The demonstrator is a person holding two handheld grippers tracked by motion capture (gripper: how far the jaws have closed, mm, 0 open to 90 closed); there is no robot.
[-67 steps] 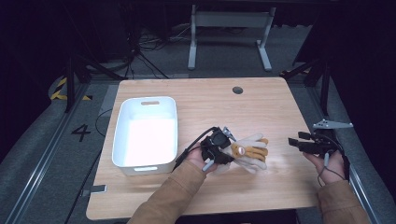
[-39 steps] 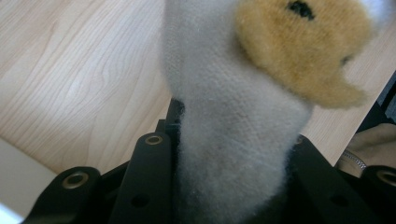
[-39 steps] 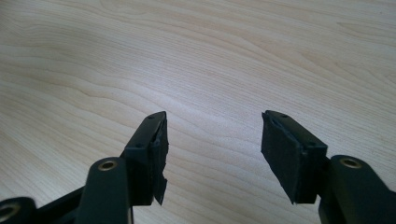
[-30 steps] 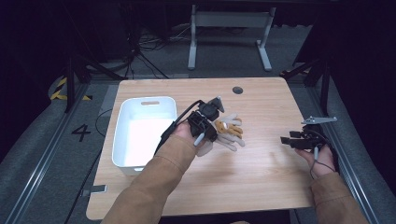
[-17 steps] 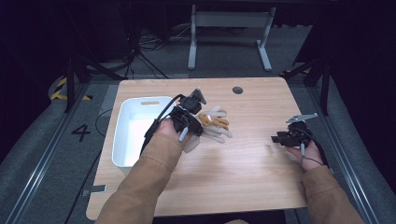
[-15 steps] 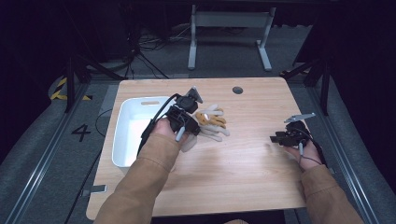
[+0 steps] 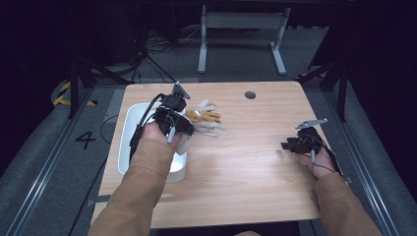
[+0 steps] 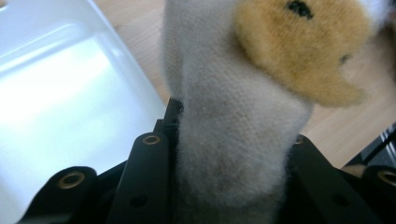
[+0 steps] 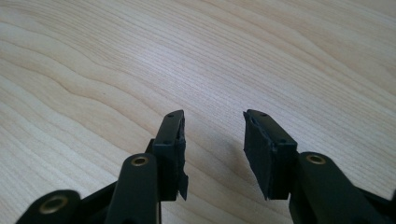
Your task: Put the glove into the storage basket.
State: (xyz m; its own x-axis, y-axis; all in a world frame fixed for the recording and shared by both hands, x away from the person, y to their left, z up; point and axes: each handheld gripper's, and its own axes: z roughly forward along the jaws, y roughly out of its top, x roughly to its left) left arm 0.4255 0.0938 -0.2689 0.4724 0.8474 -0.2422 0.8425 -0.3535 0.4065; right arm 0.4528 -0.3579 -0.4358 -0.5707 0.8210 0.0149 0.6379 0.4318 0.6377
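Left hand-held gripper [image 7: 184, 129]: jaws clamped on a soft plush toy of cream and tan-orange fabric [image 7: 204, 118]. In the left gripper view the toy's cream knit body [image 8: 229, 140] is squeezed between the two black jaws, with a fuzzy tan-orange patch [image 8: 303, 46] above and to the right of the grip.

Toy position, high view: at the right rim of the white rectangular plastic bin [image 7: 129, 142], its cream limbs spreading rightward over the light wooden bench [image 7: 246, 167]. Cannot tell whether the toy is lifted or resting on the surface. In the left gripper view the bin's white interior [image 8: 60, 93] lies to the left of the toy, its wall just beside the left jaw.

Right hand-held gripper [image 7: 286, 146]: jaws parted with a clear gap, nothing between them. In the right gripper view [image 9: 212, 135] they sit low above bare wood grain, casting a faint shadow. This gripper is near the bench's right edge, well apart from toy and bin.

Both forearms in tan sleeves [image 7: 142, 187] come in from the bottom of the high view.
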